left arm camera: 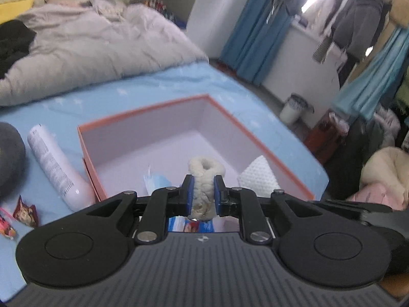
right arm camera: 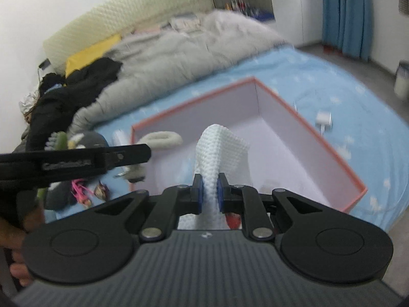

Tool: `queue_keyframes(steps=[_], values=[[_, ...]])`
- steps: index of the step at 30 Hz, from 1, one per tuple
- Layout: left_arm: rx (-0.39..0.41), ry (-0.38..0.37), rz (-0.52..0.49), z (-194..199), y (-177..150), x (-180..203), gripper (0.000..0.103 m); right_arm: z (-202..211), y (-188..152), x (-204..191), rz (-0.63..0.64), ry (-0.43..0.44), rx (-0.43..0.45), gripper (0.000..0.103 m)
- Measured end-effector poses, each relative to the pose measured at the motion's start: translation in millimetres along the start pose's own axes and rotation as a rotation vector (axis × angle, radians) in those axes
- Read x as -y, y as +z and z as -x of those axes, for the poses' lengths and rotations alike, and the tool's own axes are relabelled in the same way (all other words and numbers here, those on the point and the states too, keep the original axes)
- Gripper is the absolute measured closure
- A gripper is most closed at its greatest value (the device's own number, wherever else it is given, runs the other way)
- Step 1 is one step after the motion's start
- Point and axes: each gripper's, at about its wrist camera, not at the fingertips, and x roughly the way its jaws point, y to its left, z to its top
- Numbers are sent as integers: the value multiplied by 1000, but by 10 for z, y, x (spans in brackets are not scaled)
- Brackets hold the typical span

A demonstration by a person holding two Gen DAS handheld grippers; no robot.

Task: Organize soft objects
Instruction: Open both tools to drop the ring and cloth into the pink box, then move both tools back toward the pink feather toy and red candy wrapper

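An open orange-edged box (left arm camera: 143, 120) with a white inside sits on the blue bed sheet; it also shows in the right wrist view (right arm camera: 340, 161). My left gripper (left arm camera: 202, 192) is shut on a cream fluffy ring (left arm camera: 206, 171), held over the box's near side. My right gripper (right arm camera: 209, 192) is shut on a white textured cloth (right arm camera: 217, 151), held over the box. The left gripper's arm (right arm camera: 76, 161) and the cream ring (right arm camera: 161, 138) show at the left of the right wrist view. The cloth (left arm camera: 258, 176) shows in the left wrist view too.
A white tube (left arm camera: 55, 163), a grey plush (left arm camera: 10, 158) and snack wrappers (left arm camera: 25, 215) lie left of the box. A grey duvet (left arm camera: 89, 51) and black clothes (right arm camera: 74, 92) cover the bed's far part. A white charger (right arm camera: 324, 120) lies right of the box.
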Motion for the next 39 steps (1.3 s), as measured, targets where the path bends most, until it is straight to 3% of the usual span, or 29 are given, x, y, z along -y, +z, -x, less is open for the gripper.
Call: queue_keyframes(steps=[8,12,15,26,39], values=[[-81,19,28,-169,-275,-111,83,-196,-188,179,-42,-37,-69,83],[-66,27,24,-115,-289,-80,64,-176,-193,210,-49,-59,-74,71],[-40,20,16,14,-286,-48,63,-106,-189,212,-59,-53,-62,69],[123,56,15,990,-384,55,62,477,-164,-69,-23,8,75,69],[299,138,54,2271,-990,-59,62,1211,-505,-705,101,104,213,69]])
